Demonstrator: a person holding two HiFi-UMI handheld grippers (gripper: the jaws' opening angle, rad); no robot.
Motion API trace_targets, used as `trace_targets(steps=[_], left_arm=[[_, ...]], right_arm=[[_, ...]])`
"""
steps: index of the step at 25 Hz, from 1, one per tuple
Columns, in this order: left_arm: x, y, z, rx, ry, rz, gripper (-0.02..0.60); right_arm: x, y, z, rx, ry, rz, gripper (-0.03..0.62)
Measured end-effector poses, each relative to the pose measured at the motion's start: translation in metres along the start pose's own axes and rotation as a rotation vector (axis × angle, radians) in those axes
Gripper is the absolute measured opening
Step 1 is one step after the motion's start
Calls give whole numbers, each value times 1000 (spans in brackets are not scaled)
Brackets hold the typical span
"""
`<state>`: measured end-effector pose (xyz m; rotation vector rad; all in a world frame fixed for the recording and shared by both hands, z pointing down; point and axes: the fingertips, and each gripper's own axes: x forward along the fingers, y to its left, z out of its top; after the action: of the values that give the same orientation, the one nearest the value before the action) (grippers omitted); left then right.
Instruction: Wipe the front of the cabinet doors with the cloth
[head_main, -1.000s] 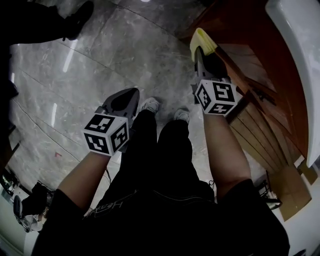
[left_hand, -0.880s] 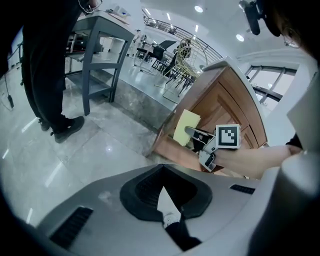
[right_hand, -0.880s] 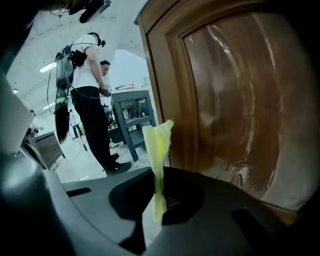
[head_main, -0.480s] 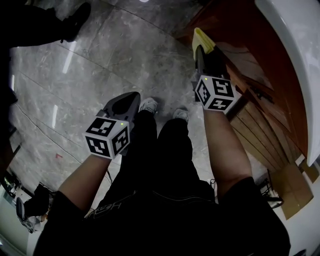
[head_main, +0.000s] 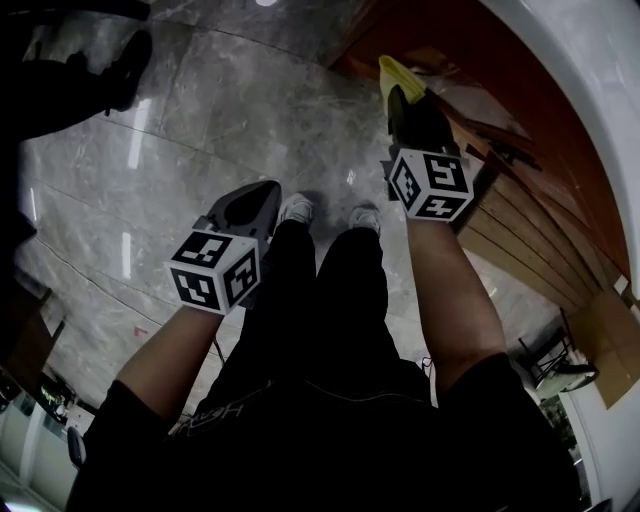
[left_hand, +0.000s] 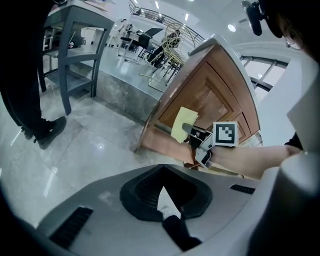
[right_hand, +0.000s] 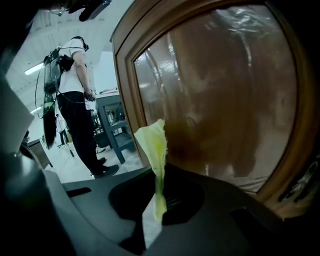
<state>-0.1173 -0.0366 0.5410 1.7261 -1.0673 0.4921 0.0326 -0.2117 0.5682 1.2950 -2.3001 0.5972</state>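
My right gripper (head_main: 405, 95) is shut on a yellow cloth (head_main: 398, 74) and holds it against the brown wooden cabinet door (head_main: 520, 190). In the right gripper view the cloth (right_hand: 155, 155) stands upright between the jaws, right in front of the glossy door panel (right_hand: 220, 95). The left gripper view shows the same cloth (left_hand: 182, 125) at the door (left_hand: 210, 100) from the side. My left gripper (head_main: 255, 195) hangs lower left over the floor, away from the cabinet, its jaws shut with nothing in them.
A white counter top (head_main: 590, 90) runs above the cabinet. Grey marble floor (head_main: 200, 120) spreads to the left. A person (right_hand: 75, 100) stands by a grey table (left_hand: 75, 30). My own legs and shoes (head_main: 300, 210) are below the grippers.
The right gripper with the cloth has slid a little up along the cabinet door. The left gripper has stayed in place.
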Motion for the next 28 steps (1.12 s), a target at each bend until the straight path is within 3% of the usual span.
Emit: trace_targets(steps=[18,28], left_arm=[[43,-57,-3,202,150,-129,6],[55,-71,-12,283,214,-173,6]], right_arm=[[-87,-87,-44,182,-45,-261,41],[-123,-110,-64,267,-77,-377,41]])
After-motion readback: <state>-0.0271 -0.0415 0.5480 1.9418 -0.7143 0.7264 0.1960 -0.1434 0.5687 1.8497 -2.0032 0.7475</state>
